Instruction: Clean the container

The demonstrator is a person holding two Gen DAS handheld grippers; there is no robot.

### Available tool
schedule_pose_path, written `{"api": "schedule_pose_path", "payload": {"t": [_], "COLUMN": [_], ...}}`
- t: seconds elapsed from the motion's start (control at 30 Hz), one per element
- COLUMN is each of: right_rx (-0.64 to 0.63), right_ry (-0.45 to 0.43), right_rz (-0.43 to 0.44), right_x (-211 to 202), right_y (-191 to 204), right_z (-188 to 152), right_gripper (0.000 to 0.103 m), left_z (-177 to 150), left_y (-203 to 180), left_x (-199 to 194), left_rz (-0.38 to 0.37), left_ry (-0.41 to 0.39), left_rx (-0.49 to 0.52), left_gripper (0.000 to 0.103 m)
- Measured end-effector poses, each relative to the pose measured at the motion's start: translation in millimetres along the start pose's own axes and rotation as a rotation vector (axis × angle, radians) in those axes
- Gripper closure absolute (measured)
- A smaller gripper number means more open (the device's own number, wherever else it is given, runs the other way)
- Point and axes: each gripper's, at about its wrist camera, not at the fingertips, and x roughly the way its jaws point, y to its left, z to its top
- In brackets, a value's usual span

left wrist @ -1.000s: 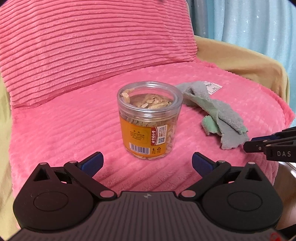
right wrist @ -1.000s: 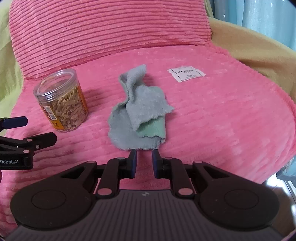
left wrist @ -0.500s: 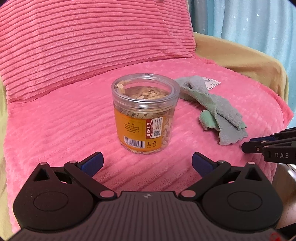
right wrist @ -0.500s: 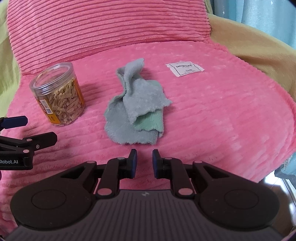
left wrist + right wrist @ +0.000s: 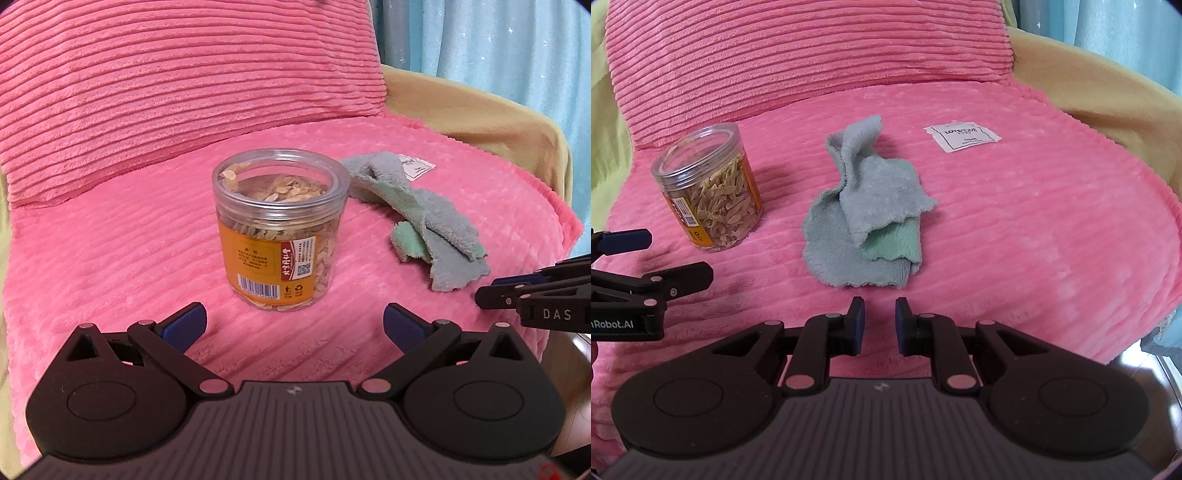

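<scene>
The container (image 5: 279,229), a clear plastic jar with an orange label and pale dried slices inside, stands upright on a pink ribbed blanket (image 5: 110,258) covering a seat. The left gripper (image 5: 293,325) faces it with its blue-padded fingers (image 5: 184,323) spread wide, wider than the jar, and the jar sits just ahead of the tips, centred between them but not touched; the gripper holds nothing. To the jar's right, a little apart from it, lies a crumpled cloth (image 5: 866,218), grey with a green layer showing at its lower edge. The right gripper (image 5: 880,317) points at the near edge of this cloth with its fingers (image 5: 857,319) drawn close together, only a narrow gap between them, empty and not touching the fabric, which lies just beyond the tips. Seen from the right wrist, the jar (image 5: 709,192) stands off to the left, near the left gripper's side. A small white printed tag (image 5: 962,136) lies flat on the blanket beyond the cloth. Behind everything a pink ribbed cushion (image 5: 184,85) leans as a backrest, a tan armrest (image 5: 480,114) curves along the right, and pale blue curtains (image 5: 498,40) hang behind.
</scene>
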Motion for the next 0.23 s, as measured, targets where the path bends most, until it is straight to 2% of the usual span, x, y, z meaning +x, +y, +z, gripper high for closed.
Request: {"api": "schedule_pose_path", "payload": {"t": [0.23], "right_rx": [0.002], "right_ry": [-0.001], "right_rz": [0.001], "right_x": [-0.8], "right_y": [0.2], "right_z": [0.6], "right_gripper": [0.089], "left_z": [-0.3], "left_y": [-1.6], "left_x": [1.7], "left_rz": [-0.016], "left_ry": [-0.001], "left_rx": [-0.007], "left_gripper": [0.001]}}
